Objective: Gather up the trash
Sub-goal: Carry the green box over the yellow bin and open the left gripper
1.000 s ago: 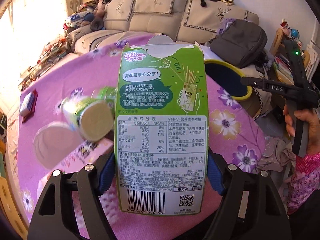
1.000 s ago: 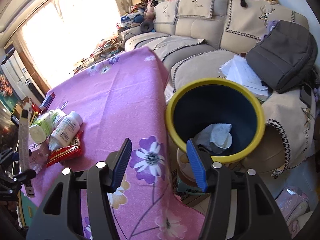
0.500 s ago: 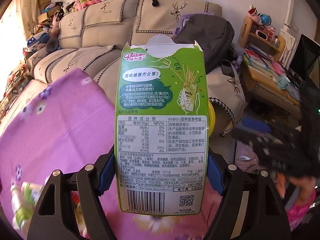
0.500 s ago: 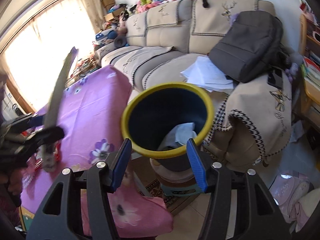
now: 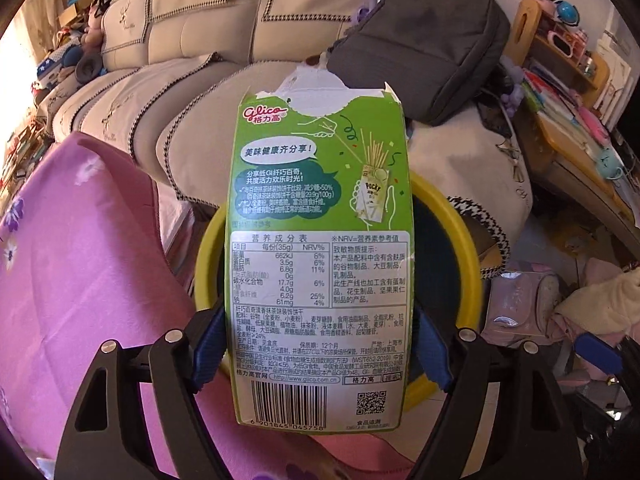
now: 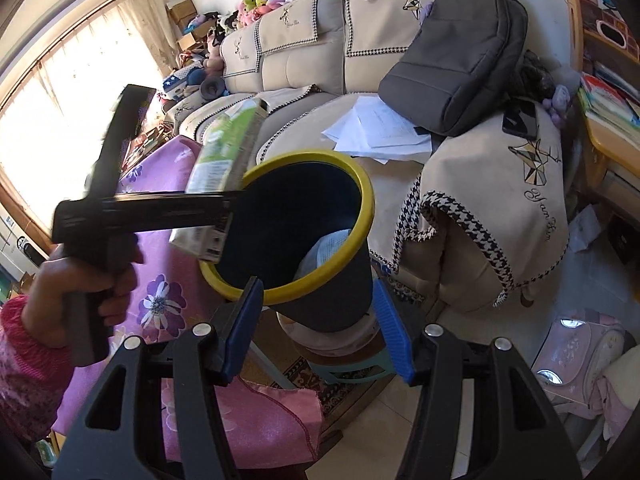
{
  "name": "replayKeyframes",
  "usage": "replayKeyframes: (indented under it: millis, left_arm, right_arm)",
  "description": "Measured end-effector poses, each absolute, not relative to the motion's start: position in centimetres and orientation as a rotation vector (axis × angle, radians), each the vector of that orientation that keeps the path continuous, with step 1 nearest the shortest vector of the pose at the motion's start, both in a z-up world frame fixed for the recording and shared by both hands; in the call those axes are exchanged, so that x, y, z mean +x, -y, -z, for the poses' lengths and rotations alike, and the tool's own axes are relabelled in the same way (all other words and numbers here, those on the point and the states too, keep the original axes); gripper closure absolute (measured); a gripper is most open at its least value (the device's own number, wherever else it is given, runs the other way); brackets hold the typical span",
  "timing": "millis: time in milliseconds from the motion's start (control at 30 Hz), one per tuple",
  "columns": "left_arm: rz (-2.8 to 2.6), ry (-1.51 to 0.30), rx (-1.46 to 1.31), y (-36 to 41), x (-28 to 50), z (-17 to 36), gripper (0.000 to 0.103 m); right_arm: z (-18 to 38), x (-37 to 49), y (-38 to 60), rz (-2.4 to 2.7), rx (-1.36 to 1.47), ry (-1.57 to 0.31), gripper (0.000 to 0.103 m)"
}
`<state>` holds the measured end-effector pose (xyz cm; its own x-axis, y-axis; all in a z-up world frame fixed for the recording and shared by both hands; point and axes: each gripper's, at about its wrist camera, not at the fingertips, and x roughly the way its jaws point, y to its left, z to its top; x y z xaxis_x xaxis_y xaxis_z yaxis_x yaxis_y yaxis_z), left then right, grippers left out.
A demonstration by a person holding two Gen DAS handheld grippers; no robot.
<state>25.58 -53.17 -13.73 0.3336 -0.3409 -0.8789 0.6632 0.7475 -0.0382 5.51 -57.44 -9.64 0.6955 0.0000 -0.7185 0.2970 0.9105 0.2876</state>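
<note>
My left gripper [image 5: 318, 344] is shut on a green Pocky box [image 5: 320, 248], torn open at the top. It holds the box upright over the near left rim of the yellow-rimmed dark trash bin [image 5: 472, 280]. In the right wrist view the box [image 6: 224, 168] and the left gripper [image 6: 224, 216] hang at the bin's [image 6: 360, 208] left rim, and white paper [image 6: 324, 252] lies inside. My right gripper [image 6: 318, 320] is open and empty, just in front of the bin's outer wall.
The bin stands on a stool [image 6: 352, 364] between the pink flowered table [image 6: 160, 312] and a beige sofa [image 6: 480, 184]. A grey backpack [image 6: 460, 64], loose papers [image 6: 380, 128] and a phone [image 6: 520, 118] lie on the sofa. A cluttered shelf [image 5: 568, 92] stands to the right.
My left gripper has carried the Pocky box from over the table to above the bin's rim. My right gripper has swung right and down to face the bin's side.
</note>
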Motion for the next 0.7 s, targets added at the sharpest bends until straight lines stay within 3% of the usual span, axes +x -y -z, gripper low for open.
replayKeyframes:
  millis: [167, 400, 700]
  left_arm:
    - [0.676, -1.04, 0.331, 52.9, 25.6, 14.1, 0.016]
    - [0.67, -0.895, 0.24, 47.1, 21.6, 7.3, 0.016]
    - [0.443, -0.702, 0.102, 27.9, 14.4, -0.8, 0.009]
  right_arm:
    - [9.7, 5.8, 56.9, 0.179, 0.394, -0.792, 0.046]
    - [9.7, 6.1, 55.5, 0.154, 0.395, -0.789, 0.046]
    - [8.7, 8.7, 46.4, -0.04, 0.3, -0.781, 0.046]
